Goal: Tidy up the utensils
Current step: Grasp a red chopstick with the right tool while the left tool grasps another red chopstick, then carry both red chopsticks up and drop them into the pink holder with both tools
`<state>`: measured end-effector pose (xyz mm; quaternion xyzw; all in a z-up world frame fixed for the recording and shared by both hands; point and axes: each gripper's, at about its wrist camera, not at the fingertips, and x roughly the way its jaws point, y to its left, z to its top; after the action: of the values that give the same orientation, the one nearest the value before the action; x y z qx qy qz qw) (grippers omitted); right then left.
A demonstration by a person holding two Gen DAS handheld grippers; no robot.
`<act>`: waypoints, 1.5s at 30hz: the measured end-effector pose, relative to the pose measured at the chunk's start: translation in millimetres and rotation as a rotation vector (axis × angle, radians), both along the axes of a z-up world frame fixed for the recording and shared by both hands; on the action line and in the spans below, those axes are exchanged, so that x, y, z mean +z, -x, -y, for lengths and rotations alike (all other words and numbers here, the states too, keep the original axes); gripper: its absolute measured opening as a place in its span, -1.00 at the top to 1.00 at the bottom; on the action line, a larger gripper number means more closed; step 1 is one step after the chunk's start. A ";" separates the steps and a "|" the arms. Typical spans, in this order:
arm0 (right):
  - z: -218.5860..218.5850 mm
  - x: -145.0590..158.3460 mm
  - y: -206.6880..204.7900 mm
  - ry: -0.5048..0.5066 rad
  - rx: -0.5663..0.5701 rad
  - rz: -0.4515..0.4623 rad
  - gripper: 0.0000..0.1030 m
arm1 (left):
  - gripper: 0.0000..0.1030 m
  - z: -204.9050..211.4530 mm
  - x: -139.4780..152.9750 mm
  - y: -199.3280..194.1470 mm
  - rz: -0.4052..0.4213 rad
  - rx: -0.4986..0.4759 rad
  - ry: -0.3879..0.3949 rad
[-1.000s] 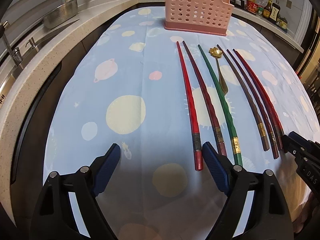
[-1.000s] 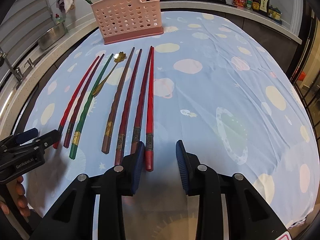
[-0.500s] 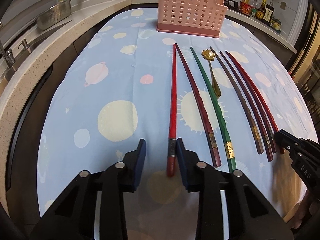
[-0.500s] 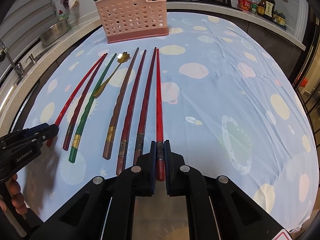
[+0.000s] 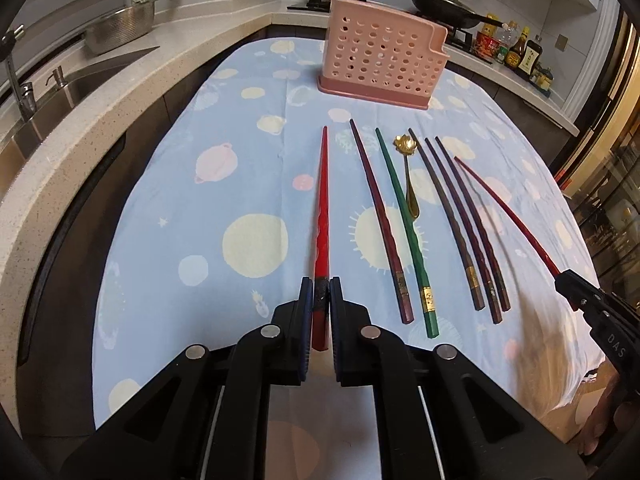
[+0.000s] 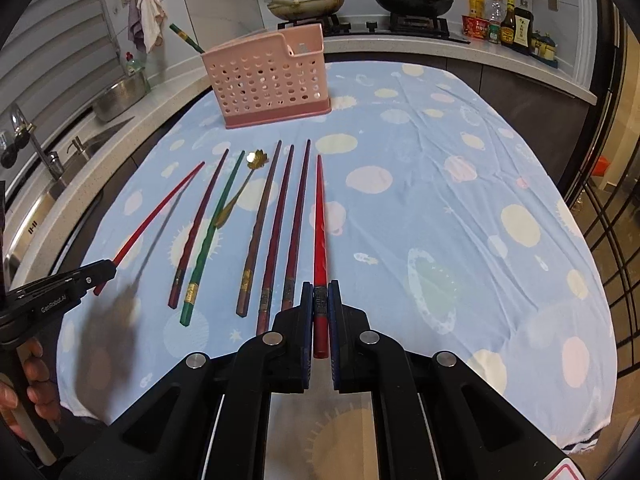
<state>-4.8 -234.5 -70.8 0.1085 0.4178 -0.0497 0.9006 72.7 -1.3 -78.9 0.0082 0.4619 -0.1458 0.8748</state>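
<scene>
My left gripper [image 5: 320, 292] is shut on a red chopstick [image 5: 322, 208] and holds it lifted above the cloth. My right gripper [image 6: 320, 296] is shut on another red chopstick [image 6: 319, 220], also raised. Each gripper shows in the other view: the right one [image 5: 568, 280], the left one [image 6: 106, 270]. Several chopsticks, dark red [image 5: 378, 216], green [image 5: 404, 224] and brown [image 5: 444, 208], lie side by side on the cloth with a gold spoon [image 5: 408, 168]. A pink perforated holder [image 5: 382, 64] stands beyond them, with a green chopstick [image 6: 186, 38] in it.
The table carries a blue planet-print cloth [image 5: 240, 184]. A stone counter with a sink [image 5: 60, 88] and a steel bowl [image 5: 120, 28] runs along the left. Pans on a stove [image 6: 360, 0] and sauce bottles [image 6: 508, 22] stand behind.
Both grippers closed fully on their red chopsticks and lifted them off the cloth. The rest of the utensils stayed where they lay.
</scene>
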 end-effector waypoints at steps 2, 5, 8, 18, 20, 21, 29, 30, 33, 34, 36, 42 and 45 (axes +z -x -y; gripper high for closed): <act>2.7 13.5 3.4 -0.002 -0.004 0.031 0.87 | 0.84 -2.8 12.8 2.0 0.021 0.004 0.008; 7.2 34.6 8.0 -0.007 -0.013 0.080 0.87 | 0.85 -6.0 33.0 4.6 0.059 0.010 0.020; 11.4 54.4 10.2 -0.011 -0.022 0.131 0.87 | 0.86 -8.1 51.9 6.2 0.094 0.014 0.031; 29.1 108.0 11.5 -0.034 -0.054 0.259 0.87 | 0.86 -15.3 104.6 3.5 0.196 0.023 0.068; 32.8 117.3 8.5 -0.039 -0.060 0.279 0.87 | 0.86 -14.9 113.5 -0.2 0.214 0.022 0.073; 34.1 121.8 7.1 -0.038 -0.062 0.289 0.87 | 0.87 -14.4 117.7 -2.3 0.221 0.020 0.076; 44.2 152.1 -9.0 -0.019 -0.076 0.367 0.87 | 0.86 -8.9 151.4 -22.9 0.292 0.013 0.096; 45.3 155.5 -11.0 -0.020 -0.078 0.375 0.87 | 0.87 -7.7 155.7 -26.3 0.300 0.013 0.099; 51.5 165.2 -20.9 -0.028 -0.080 0.402 0.87 | 0.86 -3.2 170.2 -36.8 0.326 0.010 0.113; 53.7 168.7 -25.7 -0.030 -0.080 0.410 0.87 | 0.86 -1.2 175.7 -40.5 0.337 0.008 0.116; 56.6 174.9 -34.4 -0.032 -0.080 0.424 0.87 | 0.87 2.9 185.9 -48.5 0.360 0.008 0.116; 61.6 193.8 -66.1 -0.042 -0.072 0.466 0.87 | 0.87 18.5 218.2 -78.2 0.425 0.002 0.130; 65.9 206.7 -87.0 -0.053 -0.074 0.495 0.87 | 0.87 28.3 233.0 -94.8 0.449 -0.005 0.145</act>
<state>82.2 -300.4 135.8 0.1562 0.1814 -0.0433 0.9700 167.6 -29.6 154.1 -0.0213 0.2443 -0.1752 0.9535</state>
